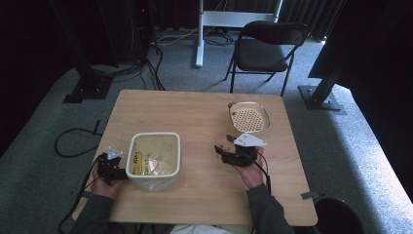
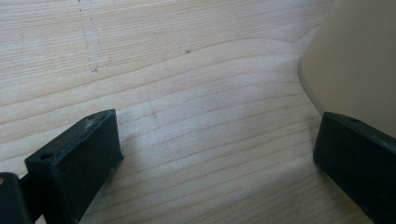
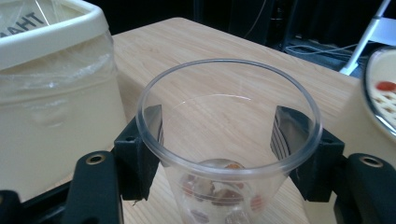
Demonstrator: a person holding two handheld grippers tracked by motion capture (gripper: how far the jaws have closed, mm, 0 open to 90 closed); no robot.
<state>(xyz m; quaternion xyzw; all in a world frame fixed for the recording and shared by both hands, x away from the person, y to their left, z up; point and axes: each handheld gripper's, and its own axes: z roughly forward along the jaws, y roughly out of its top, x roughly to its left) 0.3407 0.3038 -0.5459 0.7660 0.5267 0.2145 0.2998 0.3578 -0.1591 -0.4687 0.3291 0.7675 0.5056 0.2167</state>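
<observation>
Clear plastic cup (image 3: pixel 229 154) sits right at the lens in the right gripper view, pinched by the right claw (image 3: pixel 229 140) just under the rim, one black jaw pressed on each side of the wall. In the high view the right claw (image 1: pixel 229 148) holds it mid-bench, between the cream bin (image 1: pixel 153 161) and the perforated dish (image 1: pixel 249 117); whether the base is off the wood, cannot tell.

Handling guess: thin-walled, light, smooth and slick, flexes if squeezed hard; small bits at the bottom add little weight. Best hold looks like where it is now, high on the wall below the rolled rim, which stops it sliding down. Too much squeeze would ovalise or crack it.

Orientation: upright, mouth up, long axis vertical, maybe a slight lean towards the camera. Keep it so or the bits spill.

Left claw (image 1: pixel 112 168) rests at the bin's left side, jaws spread over bare bench (image 2: pixel 187 93), one jaw up against the bin wall (image 2: pixel 355 60), nothing pinched.
</observation>
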